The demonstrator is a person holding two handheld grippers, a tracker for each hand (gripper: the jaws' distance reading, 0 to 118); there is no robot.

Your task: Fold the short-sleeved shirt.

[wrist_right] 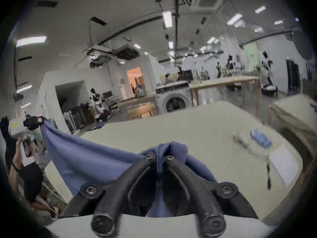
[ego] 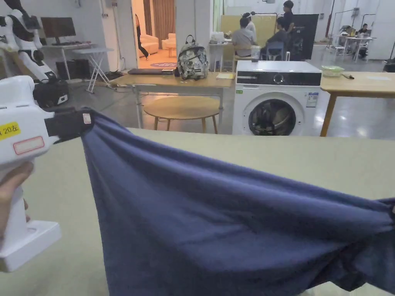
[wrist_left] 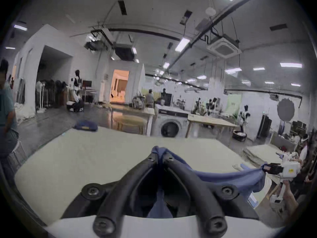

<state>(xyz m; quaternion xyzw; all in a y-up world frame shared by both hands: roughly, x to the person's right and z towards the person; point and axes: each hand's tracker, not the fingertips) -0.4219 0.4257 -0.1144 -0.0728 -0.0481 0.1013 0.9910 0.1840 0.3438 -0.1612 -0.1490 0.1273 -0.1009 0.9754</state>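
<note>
1. The blue shirt (ego: 216, 216) is held up above the pale tabletop (ego: 270, 158), stretched between the 2 hand-held grippers.
2. In the head view, the left hand-held gripper (ego: 83, 119) is seen at the upper left, its dark jaws pressed together on a bunched edge of the shirt; the white body is gripped by a hand (ego: 11, 192).
3. In the left gripper view, cloth is seen pinched between the jaws of the left hand-held gripper (wrist_left: 160, 153), and the fabric is drawn off to the right toward the right hand-held gripper (wrist_left: 266, 168) — that one is also closed on the shirt.
4. In the right gripper view, a gathered fold is clamped by both jaws of the right hand-held gripper (wrist_right: 161, 151).
5. The shirt sags between the 2 grips, its lower part hanging in front of the tabletop — whether the cloth touches the surface cannot be told.
6. A washing machine (ego: 275, 100) and a backpack (ego: 192, 59) are seen beyond the tabletop.
</note>
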